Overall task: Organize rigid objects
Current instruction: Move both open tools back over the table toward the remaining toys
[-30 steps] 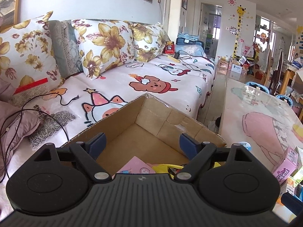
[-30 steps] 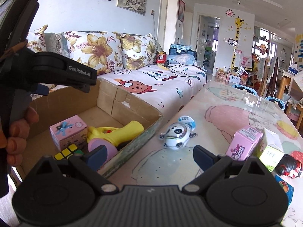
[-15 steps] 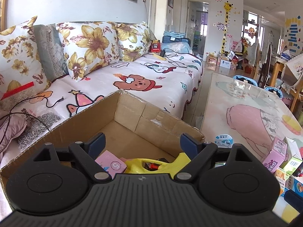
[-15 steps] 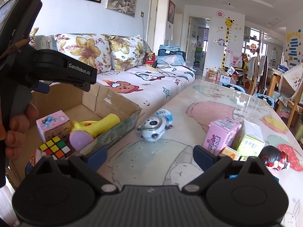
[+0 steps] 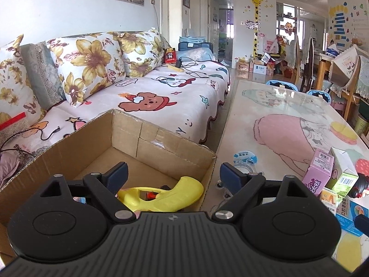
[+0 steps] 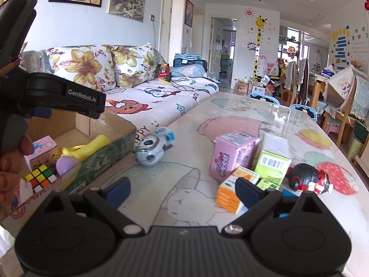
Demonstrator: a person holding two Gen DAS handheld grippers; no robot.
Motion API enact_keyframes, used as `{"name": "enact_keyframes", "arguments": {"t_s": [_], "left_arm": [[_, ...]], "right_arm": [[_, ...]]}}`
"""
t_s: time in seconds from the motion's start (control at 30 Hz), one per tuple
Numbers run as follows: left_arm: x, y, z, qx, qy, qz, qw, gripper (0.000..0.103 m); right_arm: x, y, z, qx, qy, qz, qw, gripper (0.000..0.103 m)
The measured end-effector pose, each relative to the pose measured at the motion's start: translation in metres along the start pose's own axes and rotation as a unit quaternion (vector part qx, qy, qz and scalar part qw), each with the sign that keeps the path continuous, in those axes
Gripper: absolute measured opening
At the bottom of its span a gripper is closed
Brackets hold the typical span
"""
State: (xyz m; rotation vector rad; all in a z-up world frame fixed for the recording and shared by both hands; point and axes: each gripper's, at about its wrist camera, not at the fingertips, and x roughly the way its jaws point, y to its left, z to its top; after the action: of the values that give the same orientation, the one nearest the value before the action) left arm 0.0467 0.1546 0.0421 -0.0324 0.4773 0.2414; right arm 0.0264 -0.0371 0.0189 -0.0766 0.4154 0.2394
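Observation:
A cardboard box (image 5: 69, 147) (image 6: 110, 147) stands at the table's left edge. Inside it lie a yellow toy gun (image 5: 166, 195) (image 6: 90, 149), a small pink box (image 6: 43, 146) and a colour cube (image 6: 40, 177). My left gripper (image 5: 171, 175) hangs open over the box's right wall, holding nothing. My right gripper (image 6: 183, 190) is open above the table. Ahead of it lie a white-blue toy robot (image 6: 151, 150), a pink carton (image 6: 233, 154), a green carton (image 6: 273, 164), an orange carton (image 6: 233, 190) and a red-black figure (image 6: 306, 179).
A sofa (image 5: 161, 92) with flowered pillows runs behind the box. The glass-topped table (image 6: 242, 115) stretches far ahead, with chairs (image 6: 341, 106) at its far right. In the right wrist view a hand (image 6: 11, 161) holds the left gripper's handle at the left.
Both grippers have pulled back and swung right. The box has slid left in both views, and more cartons and the red-black figure have come into the right wrist view.

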Motion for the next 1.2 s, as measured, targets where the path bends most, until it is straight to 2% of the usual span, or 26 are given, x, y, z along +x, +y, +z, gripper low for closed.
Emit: {"name": "enact_keyframes", "arguments": {"t_s": [0.47,0.8,1.0,1.2], "left_arm": [[0.000,-0.028,-0.012,0.063,-0.004,-0.053,0.9966,0.103],[0.000,-0.053,-0.026,0.099,0.013,-0.128,0.9867,0.103],[0.004,-0.073,-0.040,0.135,0.023,-0.158,0.9779,0.103],[0.008,-0.089,-0.050,0.165,0.018,-0.164,0.9725,0.103]], "right_arm": [[0.000,-0.069,-0.007,0.031,0.006,-0.059,0.998,0.097],[0.020,-0.143,-0.012,0.090,0.025,-0.125,0.988,0.102],[0.040,-0.186,-0.016,0.176,0.040,-0.118,0.977,0.102],[0.054,-0.196,-0.010,0.180,0.040,-0.098,0.978,0.102]]}}
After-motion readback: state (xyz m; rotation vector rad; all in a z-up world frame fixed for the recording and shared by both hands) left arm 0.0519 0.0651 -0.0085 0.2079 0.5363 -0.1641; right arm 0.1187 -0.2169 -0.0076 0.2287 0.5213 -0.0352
